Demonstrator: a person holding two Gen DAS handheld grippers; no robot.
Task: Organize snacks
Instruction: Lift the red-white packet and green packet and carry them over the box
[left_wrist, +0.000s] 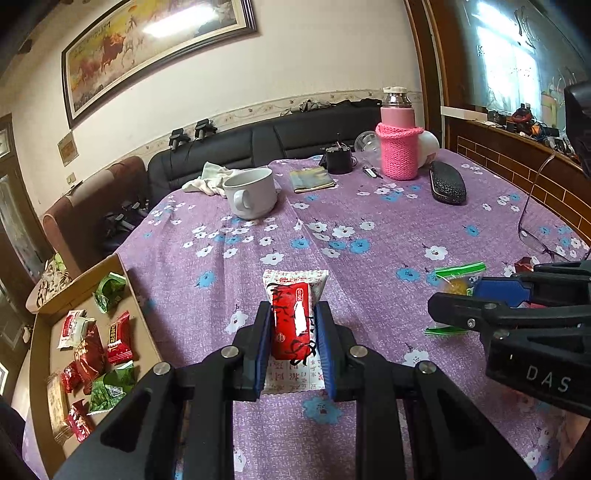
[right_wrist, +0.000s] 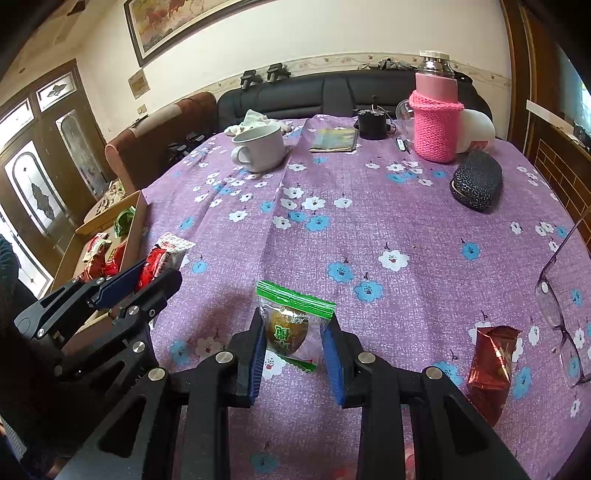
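Observation:
My left gripper (left_wrist: 293, 314) is shut on a red-and-white snack packet (left_wrist: 293, 317), held just above the purple flowered tablecloth (left_wrist: 369, 221). That packet (right_wrist: 162, 258) and the left gripper (right_wrist: 157, 271) also show at the left of the right wrist view. My right gripper (right_wrist: 295, 325) is shut on a clear green-topped snack bag (right_wrist: 290, 325) with a brownish sweet inside. The same bag (left_wrist: 456, 280) and the right gripper (left_wrist: 461, 291) appear at the right of the left wrist view. A cardboard box (left_wrist: 144, 295) at the table's left edge holds several red and green snack packets (left_wrist: 88, 350). A red foil packet (right_wrist: 493, 365) lies on the cloth.
A white mug (left_wrist: 251, 192), a pink-sleeved bottle (left_wrist: 399, 147), a dark glasses case (left_wrist: 447, 181), a folded booklet (left_wrist: 312, 179) and a black cup (left_wrist: 338, 158) stand at the far side. Spectacles (right_wrist: 561, 306) lie at the right edge. A black sofa (left_wrist: 221, 151) runs behind.

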